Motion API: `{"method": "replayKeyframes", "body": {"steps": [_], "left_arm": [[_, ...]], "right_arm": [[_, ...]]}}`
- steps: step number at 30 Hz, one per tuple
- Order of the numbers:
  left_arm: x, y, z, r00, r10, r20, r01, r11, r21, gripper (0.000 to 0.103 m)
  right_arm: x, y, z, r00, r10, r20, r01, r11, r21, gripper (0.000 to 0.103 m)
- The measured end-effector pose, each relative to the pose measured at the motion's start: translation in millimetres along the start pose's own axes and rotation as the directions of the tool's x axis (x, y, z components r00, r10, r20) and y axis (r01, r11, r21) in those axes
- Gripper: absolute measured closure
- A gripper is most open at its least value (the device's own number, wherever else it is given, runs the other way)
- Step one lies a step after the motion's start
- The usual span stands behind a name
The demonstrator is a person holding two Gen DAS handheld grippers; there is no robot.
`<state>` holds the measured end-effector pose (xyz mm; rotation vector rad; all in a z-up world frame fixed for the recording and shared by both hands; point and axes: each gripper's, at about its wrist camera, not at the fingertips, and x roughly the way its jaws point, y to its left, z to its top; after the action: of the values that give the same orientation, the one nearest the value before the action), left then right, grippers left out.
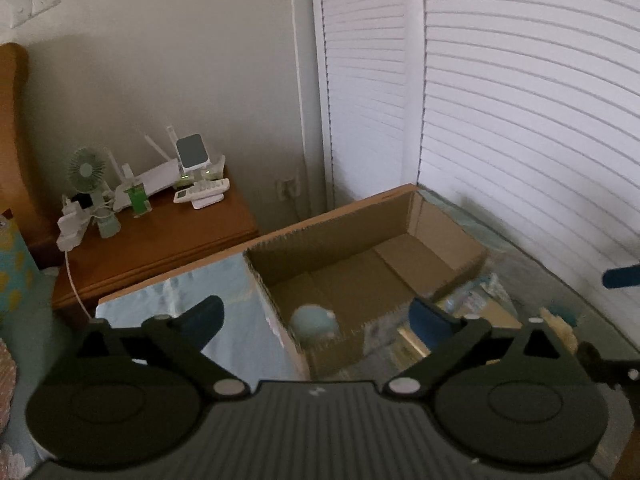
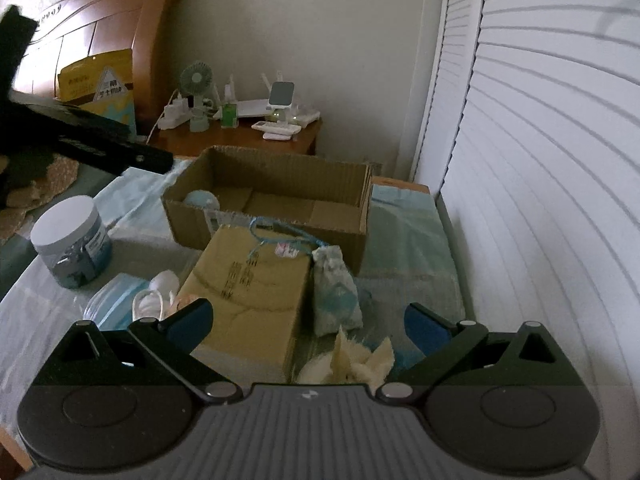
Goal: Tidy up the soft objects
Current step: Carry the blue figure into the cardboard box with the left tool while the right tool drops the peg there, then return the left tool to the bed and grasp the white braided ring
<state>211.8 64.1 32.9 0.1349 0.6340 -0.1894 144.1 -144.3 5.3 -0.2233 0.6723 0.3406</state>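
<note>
Left gripper (image 1: 316, 320) first: your fingers are spread wide with nothing between them, hanging above the near corner of the open cardboard box (image 1: 416, 216). Down in that corner sits a pale blue soft ball (image 1: 314, 320), alone on the box floor, so my read is that this box is your collection bin and one item is in. Holding high over the rim makes sense, since it keeps the fingers off the cardboard walls.

Over to your right gripper (image 2: 308, 320): jaws apart as well, empty, low over the bedspread. Right beneath it lies a cream fluffy piece (image 2: 352, 364), just in front of the fingers. It looks like the natural next grab, though part of it hides behind the gripper body.

Look at what's waiting. A patterned drawstring pouch (image 2: 336, 296) leans against the side of a closed brown carton (image 2: 248, 292), its blue cord trailing over the carton's top. Left of the carton, blue face masks (image 2: 108, 300) and a white bundle (image 2: 160, 288) lie touching each other on the cover. All soft, all outside the box.

The white-lidded jar (image 2: 70, 248) stands farther left; it looks rigid, so I'd leave it.
</note>
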Motion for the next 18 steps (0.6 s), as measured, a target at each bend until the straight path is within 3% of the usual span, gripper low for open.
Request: {"method": "replayKeyframes", "body": {"steps": [14,18], "left_arm": [[-55,-37,-74,1.000,-0.023,0.017,0.023,0.999,-0.029,0.001],[-56,-47,-94,0.999,-0.051,-0.011,0.051,0.998,-0.034,0.001]], "right_arm": [[-20,16,-45,0.996,0.061,-0.059,-0.060,0.998,0.003,0.000],[-20,19,-58,0.993,0.079,-0.082,-0.080,0.997,0.000,0.000]]}}
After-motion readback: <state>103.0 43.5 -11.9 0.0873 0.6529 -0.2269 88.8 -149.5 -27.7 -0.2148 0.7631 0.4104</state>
